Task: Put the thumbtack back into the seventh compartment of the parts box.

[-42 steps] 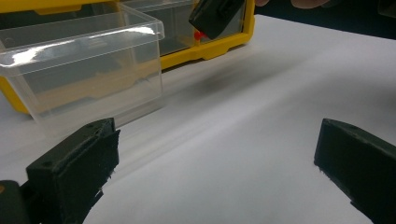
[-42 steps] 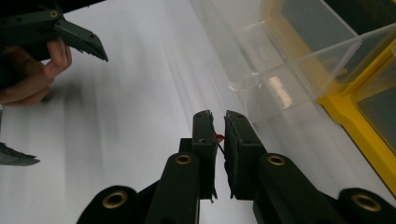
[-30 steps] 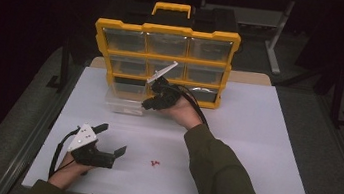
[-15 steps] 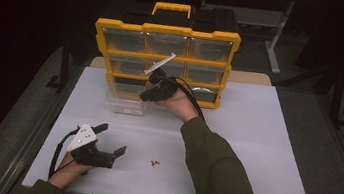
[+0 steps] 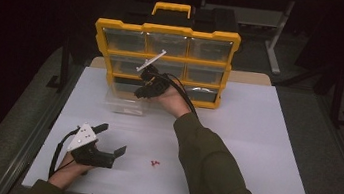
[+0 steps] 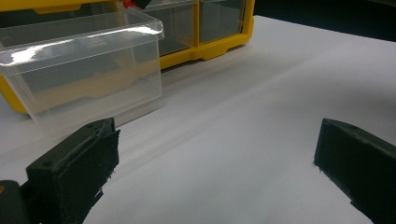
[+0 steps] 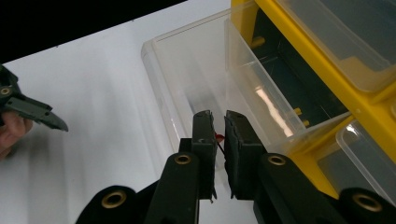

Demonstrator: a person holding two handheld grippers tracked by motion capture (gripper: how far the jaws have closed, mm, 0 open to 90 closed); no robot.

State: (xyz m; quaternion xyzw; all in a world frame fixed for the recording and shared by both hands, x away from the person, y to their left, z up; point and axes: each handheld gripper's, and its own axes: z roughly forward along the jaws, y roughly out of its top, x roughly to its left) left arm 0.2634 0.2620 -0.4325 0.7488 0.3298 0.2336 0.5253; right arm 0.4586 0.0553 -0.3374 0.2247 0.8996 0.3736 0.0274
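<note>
My right gripper (image 5: 140, 92) hovers over a clear plastic drawer (image 5: 126, 102) that stands on the table in front of the yellow organizer (image 5: 168, 30). In the right gripper view its tips (image 7: 218, 122) are shut on a small red piece (image 7: 218, 136), just above the drawer (image 7: 187, 70). My left gripper (image 5: 113, 138) rests near the table's front left, open, with nothing between its jaws (image 6: 215, 158). The drawer (image 6: 84, 79) and the organizer (image 6: 219, 42) lie ahead of it. A few small red pieces (image 5: 153, 163) lie on the white table to the left gripper's right.
The organizer (image 7: 327, 70) stands upright at the back of the white table (image 5: 263, 154), its clear drawers in rows and a handle on top. Its bottom-left slot gapes behind the pulled-out drawer. Dark floor and metal frames surround the table.
My right gripper has moved left and slightly up, from in front of the organizer's middle to over the clear drawer. The left gripper has stayed put.
</note>
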